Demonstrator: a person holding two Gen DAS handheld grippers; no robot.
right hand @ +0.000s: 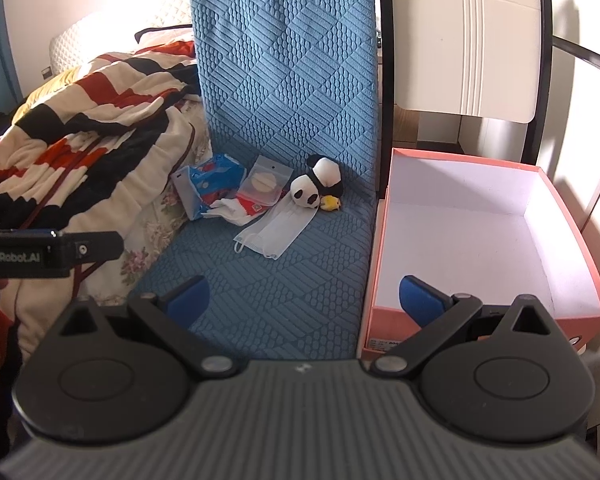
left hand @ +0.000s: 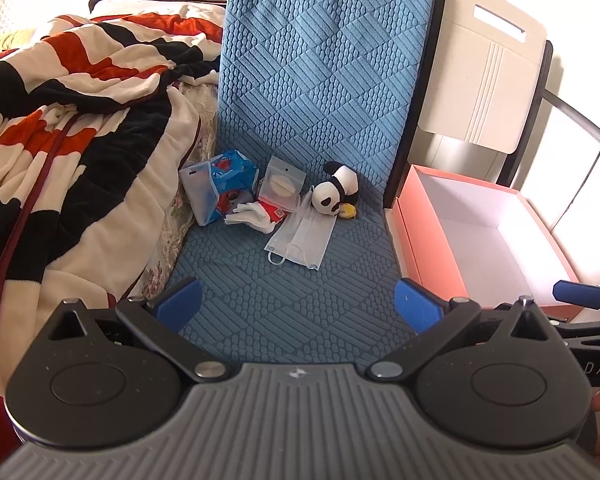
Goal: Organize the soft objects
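Note:
A small pile lies at the back of the blue cushioned chair seat: a panda plush, a bagged face mask, a clear pouch holding a round puff, white socks and a blue-and-red packet. An empty orange box stands right of the chair. My left gripper is open over the seat's front. My right gripper is open, straddling the seat edge and box wall.
A red, black and cream blanket is heaped on the bed left of the chair. A cream folding chair back stands behind the box. Each gripper shows at the edge of the other's view.

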